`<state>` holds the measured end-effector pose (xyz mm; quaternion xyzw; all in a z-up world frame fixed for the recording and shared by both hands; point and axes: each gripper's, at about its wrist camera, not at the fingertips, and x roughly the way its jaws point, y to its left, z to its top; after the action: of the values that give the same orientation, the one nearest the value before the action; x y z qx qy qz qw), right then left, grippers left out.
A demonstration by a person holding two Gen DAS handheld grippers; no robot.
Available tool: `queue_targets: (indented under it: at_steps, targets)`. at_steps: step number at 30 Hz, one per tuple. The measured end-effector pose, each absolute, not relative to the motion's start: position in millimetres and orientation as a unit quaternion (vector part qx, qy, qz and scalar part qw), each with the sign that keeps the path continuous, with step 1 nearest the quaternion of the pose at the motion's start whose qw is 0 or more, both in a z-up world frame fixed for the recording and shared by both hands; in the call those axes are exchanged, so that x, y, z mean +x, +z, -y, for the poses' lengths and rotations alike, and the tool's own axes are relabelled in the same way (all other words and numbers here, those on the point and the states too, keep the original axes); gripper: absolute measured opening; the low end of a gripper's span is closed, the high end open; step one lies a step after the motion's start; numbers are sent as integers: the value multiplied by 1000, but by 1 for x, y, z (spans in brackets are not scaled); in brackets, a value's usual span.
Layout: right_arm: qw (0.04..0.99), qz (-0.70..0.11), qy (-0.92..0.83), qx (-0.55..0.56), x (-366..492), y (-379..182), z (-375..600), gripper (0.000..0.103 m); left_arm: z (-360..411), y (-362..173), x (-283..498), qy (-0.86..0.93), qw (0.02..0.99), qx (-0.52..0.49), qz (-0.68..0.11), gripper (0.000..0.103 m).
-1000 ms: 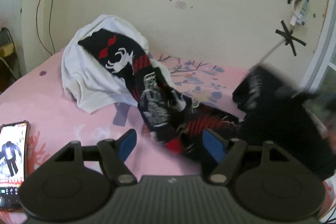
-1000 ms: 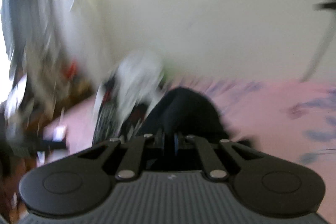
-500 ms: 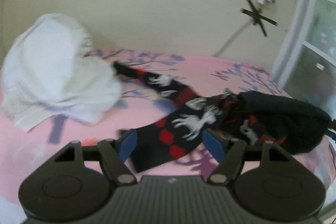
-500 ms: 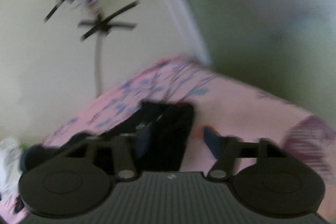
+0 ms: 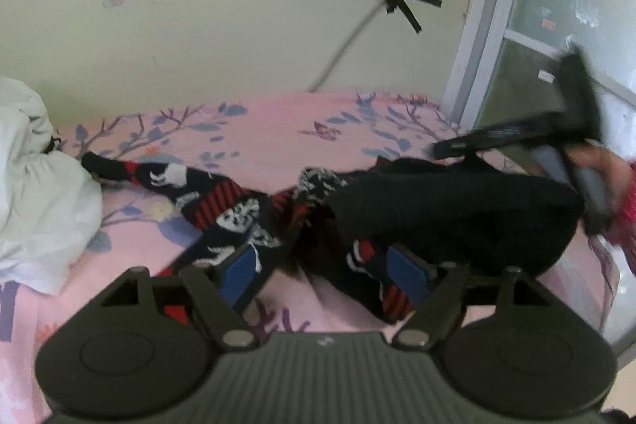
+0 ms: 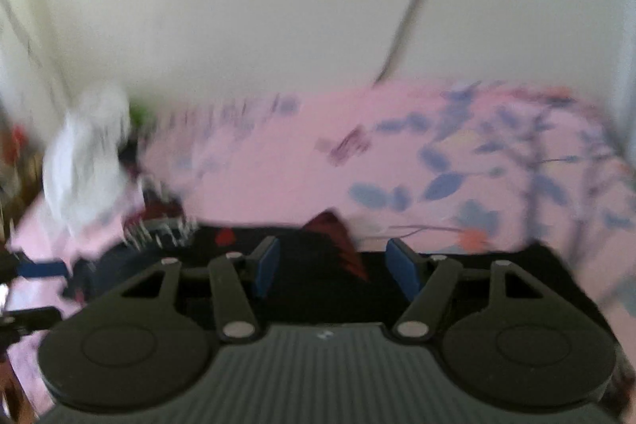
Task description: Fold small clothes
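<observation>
Pink floral bedsheet (image 5: pixel 278 134) fills my view. At nine o'clock lies a white garment (image 5: pixel 43 193); across the middle sprawls the black patterned garment (image 5: pixel 238 221), its plain dark bulk toward three o'clock. My left gripper (image 5: pixel 324 275) hangs over it, jaws opening, pads apart with cloth between them, not pinched. My right gripper (image 6: pixel 334 267) is spread wide above black cloth, though that view is blurred.
</observation>
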<state>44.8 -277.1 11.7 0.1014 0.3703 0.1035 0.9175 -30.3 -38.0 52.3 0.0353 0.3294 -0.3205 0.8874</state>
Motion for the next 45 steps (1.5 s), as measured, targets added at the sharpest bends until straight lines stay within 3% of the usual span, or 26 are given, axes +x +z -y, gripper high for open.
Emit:
queue_targets:
  at_steps: [8,9,10,11,12,13,17,21,27,33,39,42,45]
  targets:
    - [915,-369,153,-46,51,11,213,64,72,28,-24,-350,859,46,-370,78]
    - [913,-380,136,-58,53,4,212,64,79,23,-21,-356,854,48,-375,76]
    - [911,-390,128,-51,55,-1,218,64,86,18,-19,-360,850,51,-381,61]
    - [909,-396,128,-24,55,-7,227,59,91,14,-17,-362,847,53,-385,46]
    - [909,-397,129,8,54,-10,237,23,95,11,-16,-368,841,51,-393,21]
    - [909,-393,134,34,48,-9,244,2,93,12,-17,-372,839,42,-395,11]
    - [946,-291,121,76,4,32,259,1,67,45,-46,-364,873,50,-321,7]
    - [973,-136,123,139,-51,104,277,1,23,103,-70,-333,915,32,-227,6]
    - [981,68,116,142,-121,205,255,0,-27,214,-88,-272,957,9,-96,6]
    - [963,217,92,134,-195,277,237,0,-48,312,-144,-211,976,15,57,6]
    - [947,295,62,112,-248,324,232,0,-47,379,-163,-175,977,16,123,6]
    - [952,274,76,118,-245,334,240,0,-32,386,-129,-185,980,25,75,6]
    - [965,226,93,100,-223,318,243,0,-9,357,-82,-168,984,51,13,6]
